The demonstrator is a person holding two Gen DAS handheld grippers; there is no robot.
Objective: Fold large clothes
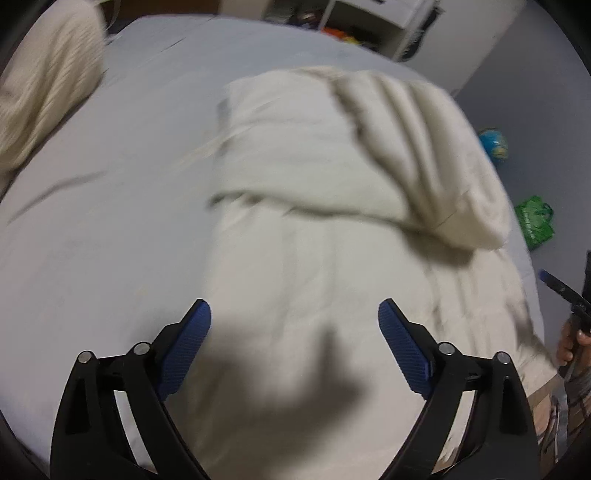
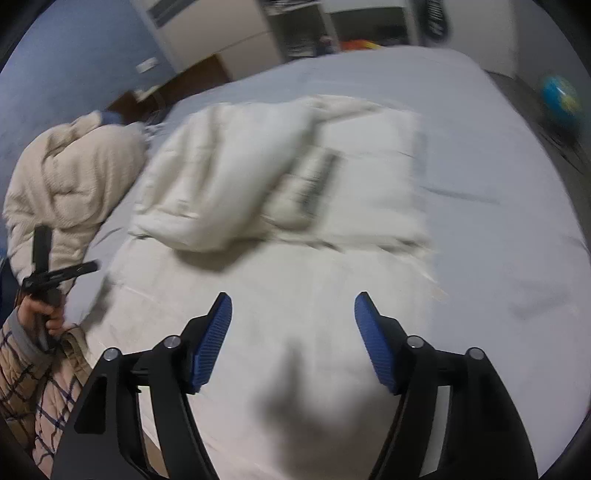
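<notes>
A large cream garment (image 1: 332, 155) lies spread on a grey bed (image 1: 129, 147). Its far part is doubled back in a thick, creased fold, and its near part lies flat. My left gripper (image 1: 294, 314) hovers over the flat near part, open, with nothing between its blue pads. From the right wrist, the same garment (image 2: 258, 177) shows its fold at the far left. My right gripper (image 2: 293, 306) is open over the flat cloth and holds nothing. A person's hand carries the left gripper (image 2: 68, 249) at the bed's left edge.
A cream knitted bundle (image 2: 70, 177) sits at the bed's far left corner (image 1: 48, 81). On the floor to the right are a blue globe (image 1: 495, 142) and a green bag (image 1: 535, 221). White shelves (image 1: 369, 22) stand behind the bed. Bare sheet (image 2: 498, 184) lies right of the garment.
</notes>
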